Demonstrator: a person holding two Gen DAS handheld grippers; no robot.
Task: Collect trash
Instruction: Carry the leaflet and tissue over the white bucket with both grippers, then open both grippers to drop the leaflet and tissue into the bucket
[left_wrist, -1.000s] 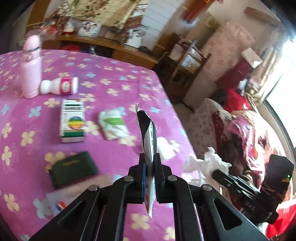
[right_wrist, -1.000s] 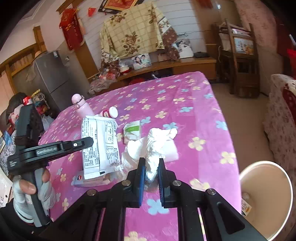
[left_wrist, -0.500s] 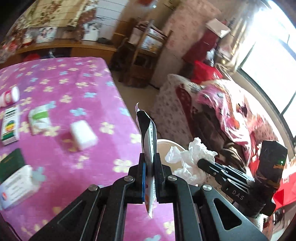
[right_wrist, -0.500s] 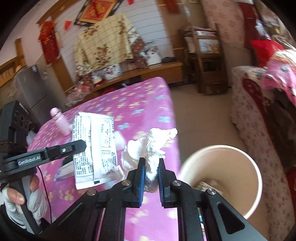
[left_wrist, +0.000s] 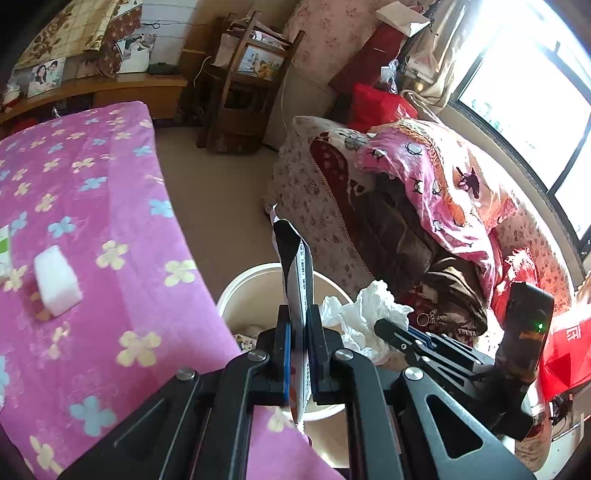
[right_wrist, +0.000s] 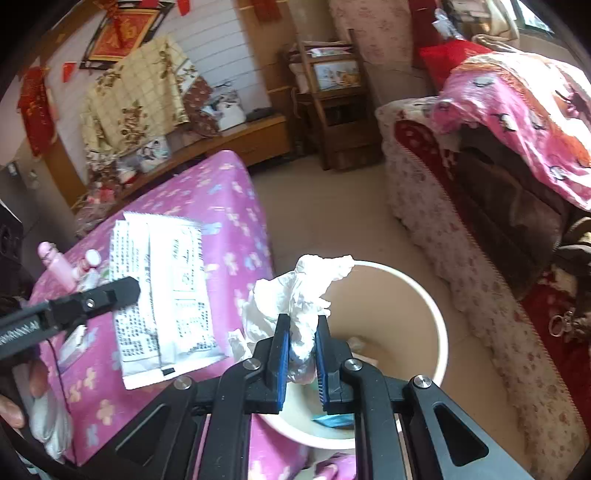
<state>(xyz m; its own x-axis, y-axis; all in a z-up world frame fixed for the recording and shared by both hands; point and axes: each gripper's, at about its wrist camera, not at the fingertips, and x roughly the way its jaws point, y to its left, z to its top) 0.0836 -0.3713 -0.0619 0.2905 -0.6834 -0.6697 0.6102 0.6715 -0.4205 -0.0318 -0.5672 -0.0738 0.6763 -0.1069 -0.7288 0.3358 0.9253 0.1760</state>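
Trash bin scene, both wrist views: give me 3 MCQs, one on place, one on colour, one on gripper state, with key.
1. Where does the trash bin stand?
A. on the table
B. on the floor beside the table
C. on the sofa

2. What colour is the tablecloth?
A. pink-purple with flowers
B. plain green
C. white

3. What does the right gripper hold?
A. nothing, open
B. a bottle
C. crumpled tissue

Key:
1 B: the bin's rim sits below the table edge on the tan floor.
2 A: flower print shows in both views.
3 C: its jaws are clamped on white tissue above the bin, while the left gripper pinches a printed wrapper.
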